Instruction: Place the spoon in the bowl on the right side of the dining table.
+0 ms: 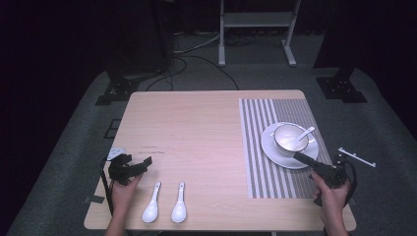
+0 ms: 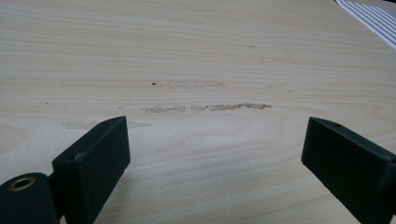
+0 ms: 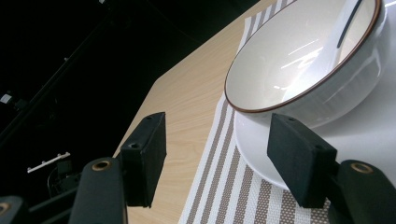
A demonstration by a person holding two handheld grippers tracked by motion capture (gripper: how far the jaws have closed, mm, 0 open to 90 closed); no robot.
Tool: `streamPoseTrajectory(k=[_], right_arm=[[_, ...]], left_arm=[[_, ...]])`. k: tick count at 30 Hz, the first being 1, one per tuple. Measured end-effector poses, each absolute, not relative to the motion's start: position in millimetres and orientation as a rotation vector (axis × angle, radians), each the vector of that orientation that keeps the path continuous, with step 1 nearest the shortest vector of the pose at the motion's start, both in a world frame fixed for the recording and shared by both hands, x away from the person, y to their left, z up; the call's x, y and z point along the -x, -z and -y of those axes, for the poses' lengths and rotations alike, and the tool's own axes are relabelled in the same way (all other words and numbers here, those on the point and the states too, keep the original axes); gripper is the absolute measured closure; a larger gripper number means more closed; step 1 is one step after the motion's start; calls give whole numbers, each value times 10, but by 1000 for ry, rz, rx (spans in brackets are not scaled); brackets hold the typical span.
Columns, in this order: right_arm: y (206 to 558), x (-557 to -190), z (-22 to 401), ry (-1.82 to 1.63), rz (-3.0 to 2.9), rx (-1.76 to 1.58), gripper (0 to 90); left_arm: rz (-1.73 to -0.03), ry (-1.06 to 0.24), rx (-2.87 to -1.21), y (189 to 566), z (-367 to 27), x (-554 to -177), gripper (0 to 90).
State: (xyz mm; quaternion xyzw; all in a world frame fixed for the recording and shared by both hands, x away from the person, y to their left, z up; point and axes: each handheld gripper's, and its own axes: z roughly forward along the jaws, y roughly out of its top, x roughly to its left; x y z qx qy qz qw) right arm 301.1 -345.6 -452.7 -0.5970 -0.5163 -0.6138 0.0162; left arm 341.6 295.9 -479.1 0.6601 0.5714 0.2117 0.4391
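— Black jaws first: the left gripper (image 2: 215,144) stands wide apart with nothing between its fingers, just bare table (image 2: 196,56) under them and ahead.

— And the right gripper (image 3: 217,140)?

— Also spread, gripping nothing. The plate (image 3: 252,154) rim lies between its fingers, hard by the right-hand one; I can't tell whether they touch. The bowl (image 3: 299,60) sits on that plate just beyond the fingertips, with one spoon (image 3: 334,42) leaning inside it.

— So where are the loose ones?

— From above, two more spoons lie just beside the left gripper (image 1: 139,162), on the person's side of its fingertips: a left spoon (image 1: 152,205) and a right spoon (image 1: 179,204), bowls of both towards the table's near edge, handles pointing away.

— Then the step I'd judge is picking one up for the bowl (image 1: 290,137).

— Agreed. Turn the left fingers back over a handle, straddle it crosswise, come low so both pads meet the thin shaft, and close gently; glazed ware probably slips.

— Room?

— Plenty ahead of the left fingers: open wood all the way to the striped placemat (image 1: 260,147). Behind them it's tight, since the spoon bowls rest close to the near edge and a nudge could push one off.

— Right side?

— The right gripper (image 1: 301,158) is crowded against the plate (image 1: 275,150); I'd draw it clear so the bowl's rim is free for the drop.
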Motion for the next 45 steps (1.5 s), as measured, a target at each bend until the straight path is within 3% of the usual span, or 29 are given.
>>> streamPoseTrajectory(k=[45], right_arm=[[4793, -2610, 3180, 1877, 1676, 1776, 363]], left_arm=[[-1418, -529, -1637, 4791, -2958, -3412, 67]])
